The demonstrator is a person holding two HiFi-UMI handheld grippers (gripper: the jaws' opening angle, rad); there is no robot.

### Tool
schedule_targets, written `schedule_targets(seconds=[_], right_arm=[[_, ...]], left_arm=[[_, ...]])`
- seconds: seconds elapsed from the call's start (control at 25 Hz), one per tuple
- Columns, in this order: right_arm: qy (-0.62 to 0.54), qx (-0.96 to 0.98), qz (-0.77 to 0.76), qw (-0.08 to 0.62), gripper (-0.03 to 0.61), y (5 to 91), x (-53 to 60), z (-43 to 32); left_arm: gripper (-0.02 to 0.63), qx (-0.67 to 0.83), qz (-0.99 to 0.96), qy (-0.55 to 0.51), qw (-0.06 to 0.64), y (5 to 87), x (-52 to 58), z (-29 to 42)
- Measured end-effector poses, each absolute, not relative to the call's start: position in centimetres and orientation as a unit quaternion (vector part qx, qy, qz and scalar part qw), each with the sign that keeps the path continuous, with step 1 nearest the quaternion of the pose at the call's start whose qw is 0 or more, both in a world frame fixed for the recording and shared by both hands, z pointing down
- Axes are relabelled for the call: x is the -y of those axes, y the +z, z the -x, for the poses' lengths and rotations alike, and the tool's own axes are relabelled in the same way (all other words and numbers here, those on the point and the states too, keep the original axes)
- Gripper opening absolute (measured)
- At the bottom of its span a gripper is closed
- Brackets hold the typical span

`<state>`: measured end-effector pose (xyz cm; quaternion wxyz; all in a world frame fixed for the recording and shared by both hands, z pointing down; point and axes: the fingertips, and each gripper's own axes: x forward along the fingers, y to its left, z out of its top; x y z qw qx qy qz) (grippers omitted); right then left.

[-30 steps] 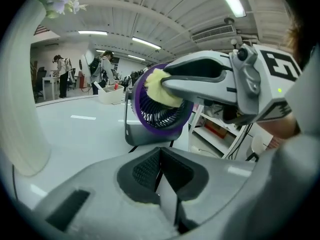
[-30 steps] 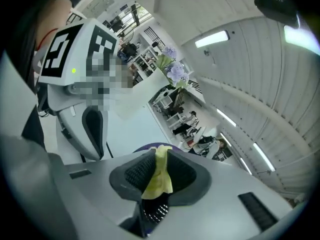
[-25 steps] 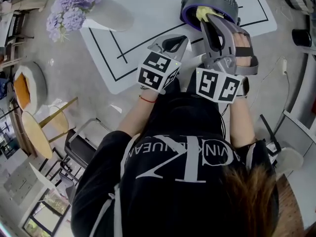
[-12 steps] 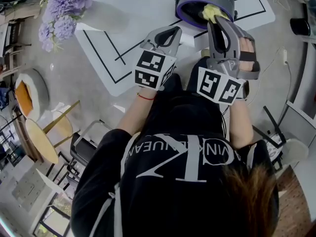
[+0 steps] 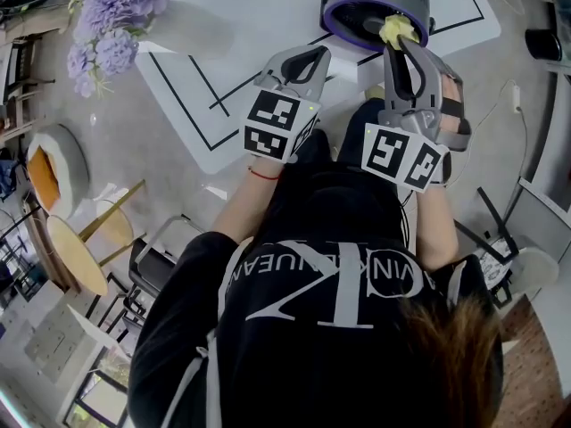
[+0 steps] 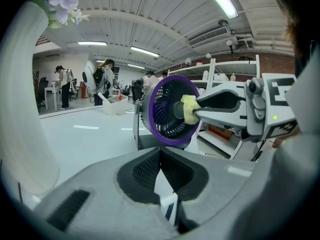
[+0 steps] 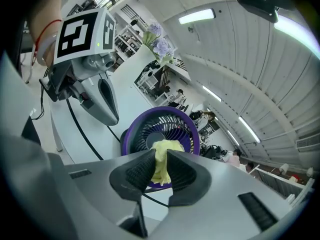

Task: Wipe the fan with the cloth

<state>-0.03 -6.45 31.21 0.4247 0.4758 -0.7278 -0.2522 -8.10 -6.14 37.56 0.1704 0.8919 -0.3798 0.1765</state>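
A small fan (image 5: 352, 16) with a purple ring and a dark grille stands on the white mat, its face toward me. My right gripper (image 5: 397, 43) is shut on a yellow cloth (image 5: 393, 30), which presses against the near right part of the grille. In the right gripper view the cloth (image 7: 162, 156) sits pinched between the jaws of that gripper (image 7: 160, 168), in front of the fan (image 7: 165, 126). My left gripper (image 5: 312, 58) hangs shut and empty to the left of the fan, apart from it. From the left gripper view the fan (image 6: 167, 111), the cloth (image 6: 189, 109) and the right gripper (image 6: 235, 101) all show.
A white vase of purple flowers (image 5: 111, 16) stands at the mat's far left. The white mat (image 5: 205, 105) carries black lines. A round wooden stool (image 5: 71, 239) and a chair stand by my left side. People stand far off (image 6: 65, 84).
The right gripper has carried the cloth to the right and down across the fan's face. The left gripper has hardly moved.
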Motion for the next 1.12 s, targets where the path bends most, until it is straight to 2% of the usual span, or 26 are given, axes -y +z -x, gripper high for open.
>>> schedule_targets(seconds=[0.64,1.12], right_arm=[[-0.182,0.748,-0.466,0.436,0.071,33.6,6.3,0.3],[-0.182,0.770,-0.417,0.447,0.071,35.8,6.2,2.1]], left_arm=[[0.012,0.389,-0.887,0.175,0.178,37.8,6.8,9.3],[0.012,0.384,-0.888,0.177,0.183,38.2,6.8,8.9]])
